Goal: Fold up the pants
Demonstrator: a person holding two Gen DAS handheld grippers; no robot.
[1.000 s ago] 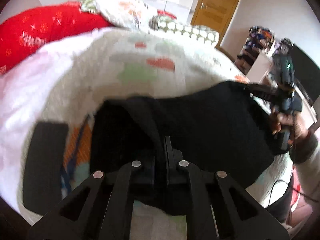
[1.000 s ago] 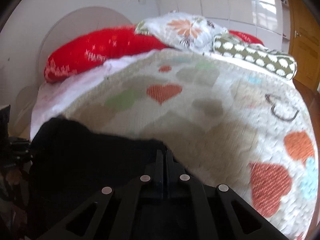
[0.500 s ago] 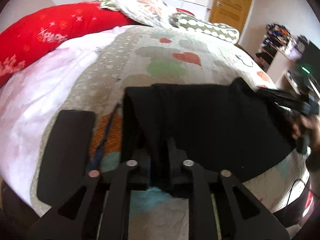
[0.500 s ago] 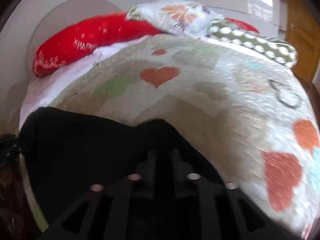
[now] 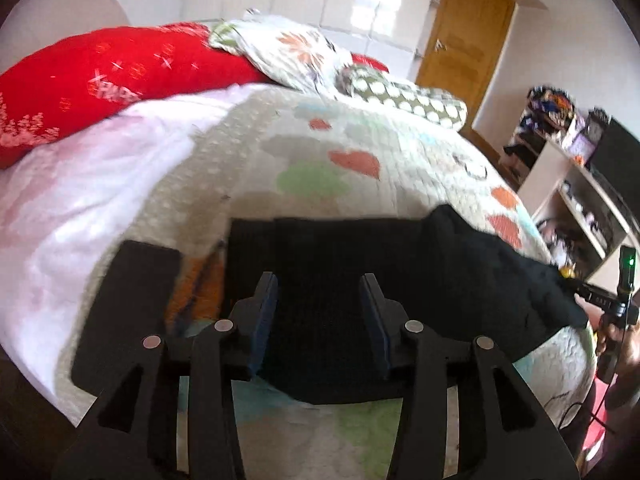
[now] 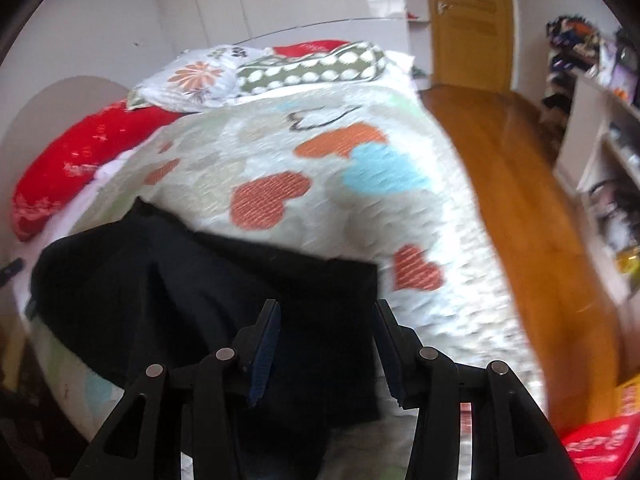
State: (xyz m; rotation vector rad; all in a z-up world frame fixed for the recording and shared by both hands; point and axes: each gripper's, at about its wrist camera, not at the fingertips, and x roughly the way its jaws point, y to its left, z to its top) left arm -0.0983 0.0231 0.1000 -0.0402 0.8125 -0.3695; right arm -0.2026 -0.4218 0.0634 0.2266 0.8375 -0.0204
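Observation:
The black pants (image 5: 400, 276) lie folded across the near edge of the bed's heart-patterned quilt (image 5: 320, 160). My left gripper (image 5: 318, 280) is open and empty, just above the pants' near edge. My right gripper (image 6: 326, 308) is also open and empty, over the right end of the pants (image 6: 200, 280). The right gripper also shows at the far right of the left wrist view (image 5: 600, 300), next to the cloth's end.
A flat black object (image 5: 124, 316) lies on the quilt left of the pants. A red pillow (image 5: 100, 84), a floral pillow (image 5: 288, 52) and a dotted bolster (image 5: 400, 96) sit at the head. Wooden floor (image 6: 520, 184) and shelves (image 6: 600, 120) stand to the right.
Both grippers were shut on the pants, holding them up; now both have opened and let go, and the pants lie on the quilt. The right gripper swung to the right.

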